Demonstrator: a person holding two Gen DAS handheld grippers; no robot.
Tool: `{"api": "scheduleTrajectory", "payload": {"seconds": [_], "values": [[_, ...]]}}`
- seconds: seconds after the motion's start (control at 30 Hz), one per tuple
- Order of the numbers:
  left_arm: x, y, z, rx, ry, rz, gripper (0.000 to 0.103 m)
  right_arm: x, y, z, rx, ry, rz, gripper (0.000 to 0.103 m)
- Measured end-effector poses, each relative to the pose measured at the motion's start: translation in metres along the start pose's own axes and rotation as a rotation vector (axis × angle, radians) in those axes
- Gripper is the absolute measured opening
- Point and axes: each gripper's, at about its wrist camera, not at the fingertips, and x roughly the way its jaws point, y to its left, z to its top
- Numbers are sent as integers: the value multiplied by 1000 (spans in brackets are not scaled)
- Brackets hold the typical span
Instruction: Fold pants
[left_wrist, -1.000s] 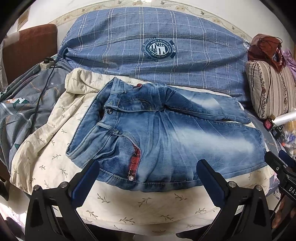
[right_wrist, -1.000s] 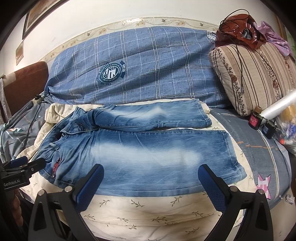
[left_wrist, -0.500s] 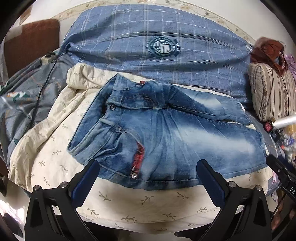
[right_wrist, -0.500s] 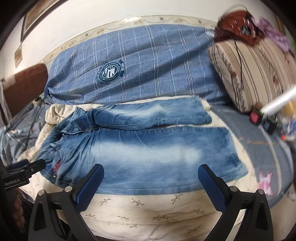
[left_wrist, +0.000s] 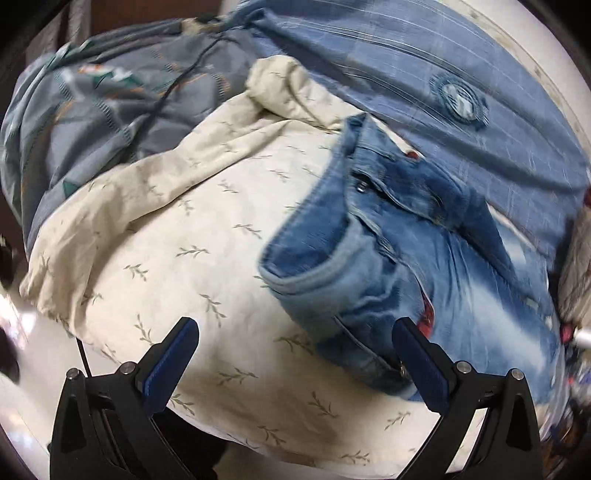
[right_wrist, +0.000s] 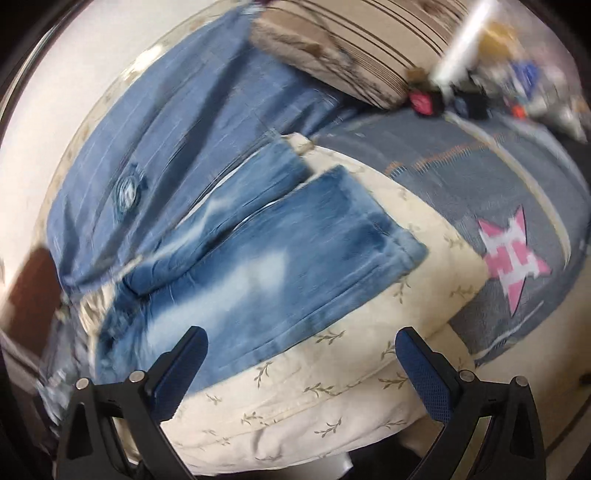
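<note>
The faded blue denim jeans (left_wrist: 424, 258) lie flat on a cream quilt (left_wrist: 177, 236) printed with small leaf sprigs – waistband thick and stitched, legs washed pale – while the left gripper (left_wrist: 295, 365) and right gripper (right_wrist: 301, 369) both hang spread wide and hold nothing.

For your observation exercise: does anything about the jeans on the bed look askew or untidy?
Yes. The jeans lie unfolded on the cream quilt; the waistband gapes open and rumpled, and the two legs splay apart.
</note>
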Motion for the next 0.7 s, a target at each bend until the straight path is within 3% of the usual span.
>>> {"api": "scheduleTrajectory", "payload": {"seconds": [0.07,0.23,0.43,0.57,0.6,0.67,0.7], "values": [[5,3,2,-57,13,-41,103,3,-9,8,57,5,14,103],[27,-2,2,-105,65,-58,103,22,-31,26,194,34,71,101],[45,-5,3,-139,97,-75,101,49,-45,43,258,65,41,79],[52,1,6,-179,112,-53,76,58,-47,49,283,60,13,75],[51,1,7,-181,101,-44,65,57,-44,51,268,48,1,71],[52,-2,10,-153,104,-54,46,58,-42,55,252,42,-20,34],[52,-3,11,-151,108,-49,44,60,-44,57,252,44,-27,27]]}}
